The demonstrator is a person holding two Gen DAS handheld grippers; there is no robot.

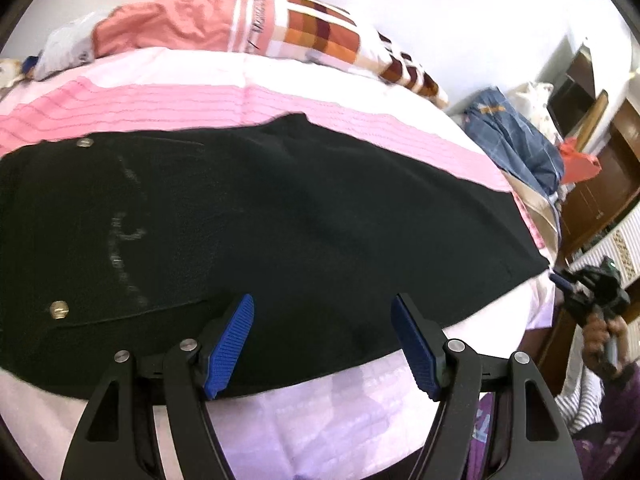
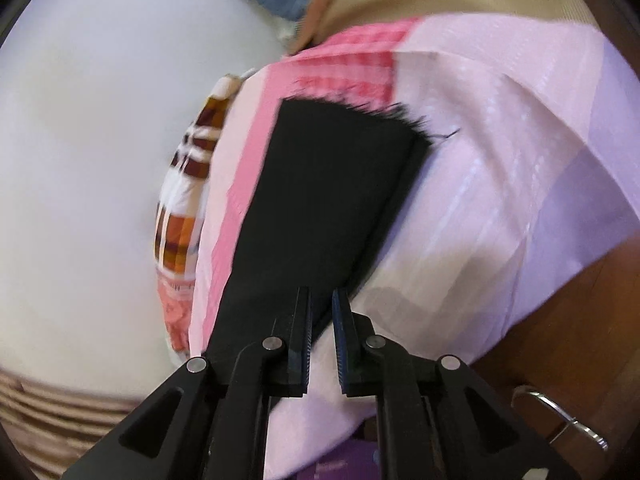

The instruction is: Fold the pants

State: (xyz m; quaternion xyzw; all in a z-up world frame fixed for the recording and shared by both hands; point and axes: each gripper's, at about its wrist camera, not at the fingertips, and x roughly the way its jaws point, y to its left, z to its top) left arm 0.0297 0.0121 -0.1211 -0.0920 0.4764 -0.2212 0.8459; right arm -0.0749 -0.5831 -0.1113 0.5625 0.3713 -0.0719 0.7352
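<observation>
blue pads on the left gripper (image 1: pixel 322 342) sit wide apart and hold nothing, just over the near edge of the black pants (image 1: pixel 256 216). the right gripper (image 2: pixel 321 336) has its two fingers almost together with a thin gap, and i cannot tell if any cloth is pinched in there. it sits at the near edge of one leg, and the frayed hem (image 2: pixel 352 114) lies far ahead of it. the pants lie flat across the pink bed (image 1: pixel 168 100), with the waist and two metal buttons (image 1: pixel 59 309) to the left and the legs running off to the right, close to the bed edge. a pillow (image 1: pixel 248 28) sits at the back, and some blue clothes (image 1: pixel 516 140) lie past the bed. what could go wrong: the left gripper could close on the sheet too and pull it up with the pants. the right one may have only a thin bit of cloth, so the leg could slip out when lifted. if one side lifts faster, the fold would come out crooked.
</observation>
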